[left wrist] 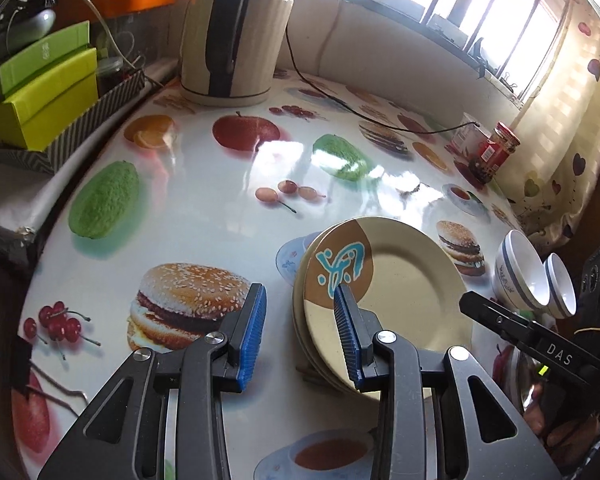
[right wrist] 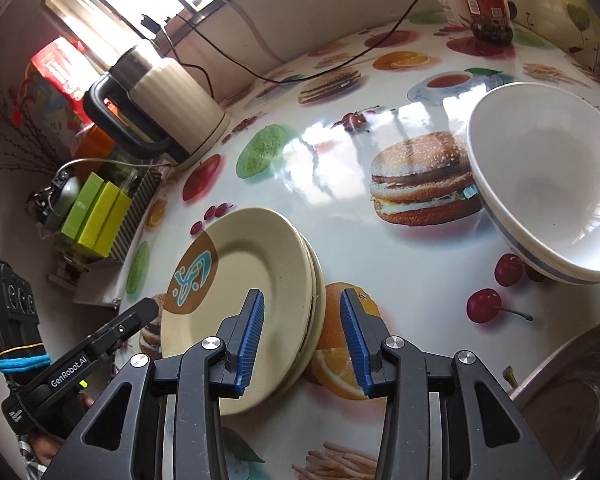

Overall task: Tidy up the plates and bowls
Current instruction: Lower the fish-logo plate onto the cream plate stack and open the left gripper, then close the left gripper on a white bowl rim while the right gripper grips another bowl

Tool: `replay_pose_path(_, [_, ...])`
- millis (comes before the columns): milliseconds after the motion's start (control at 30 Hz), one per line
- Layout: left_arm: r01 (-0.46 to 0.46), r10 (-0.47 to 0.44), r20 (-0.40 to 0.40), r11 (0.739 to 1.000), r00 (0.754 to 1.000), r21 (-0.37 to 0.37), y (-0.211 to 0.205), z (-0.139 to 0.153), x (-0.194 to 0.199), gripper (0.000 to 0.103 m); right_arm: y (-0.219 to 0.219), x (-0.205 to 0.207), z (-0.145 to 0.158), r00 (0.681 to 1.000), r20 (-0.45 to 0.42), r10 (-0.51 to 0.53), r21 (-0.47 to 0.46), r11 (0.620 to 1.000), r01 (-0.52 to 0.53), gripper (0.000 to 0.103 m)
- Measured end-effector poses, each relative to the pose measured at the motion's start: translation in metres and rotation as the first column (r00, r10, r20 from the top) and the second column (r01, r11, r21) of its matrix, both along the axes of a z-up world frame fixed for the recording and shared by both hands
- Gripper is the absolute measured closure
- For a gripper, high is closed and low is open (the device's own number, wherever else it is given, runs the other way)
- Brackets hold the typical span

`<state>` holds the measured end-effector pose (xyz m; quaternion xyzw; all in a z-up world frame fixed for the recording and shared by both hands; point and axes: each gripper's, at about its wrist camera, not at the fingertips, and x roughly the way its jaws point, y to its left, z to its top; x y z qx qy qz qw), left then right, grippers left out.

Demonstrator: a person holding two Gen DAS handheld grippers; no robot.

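- Plates (left wrist: pixel 396 280) sit stacked on the fruit-print table (left wrist: pixel 204 184), the top one cream with a brown patch.
- Left gripper (left wrist: pixel 300 328) hangs partly open beside the stack's edge, holding nothing.
- Right gripper (right wrist: pixel 302 336) straddles the stack's rim, pads apart from it.
- Stacked white bowls (right wrist: pixel 540 184) stand well apart, to the right.

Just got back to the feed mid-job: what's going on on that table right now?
A person holds a gripper in each hand over the fruit-print table. Both the left gripper and the right gripper are open and hold nothing. The beige plates already sit in one stack between them, the left gripper at one edge, the right gripper at the opposite edge. The white bowls sit nested beside the stack. A kettle stands at the back.
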<state>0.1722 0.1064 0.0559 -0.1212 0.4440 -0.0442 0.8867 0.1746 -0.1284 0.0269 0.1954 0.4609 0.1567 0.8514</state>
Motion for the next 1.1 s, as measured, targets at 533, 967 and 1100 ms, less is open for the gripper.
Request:
replay_pose_path(533, [0.188,-0.193,0.119,0.981,0.974,0.055,-0.111,0.047,-0.015,0.067,-0.078,-0.065,0.073,0.969,0.237,-0.066,-0.251,0.960,0.126,0.060])
replay_pose_path(967, [0.296,-0.300,0.078,0.953,0.951,0.060,-0.188,0.042,0.016,0.067,-0.148,-0.065,0.069,0.959,0.233,-0.162,-0.303,0.925,0.230,0.060])
replay_pose_path(1100, [0.312,-0.316,0.064,0.948,0.946,0.068,-0.202,0.039,0.027,0.067,-0.154,-0.055,0.063,0.963,0.213,-0.163,-0.295,0.929,0.223,0.060])
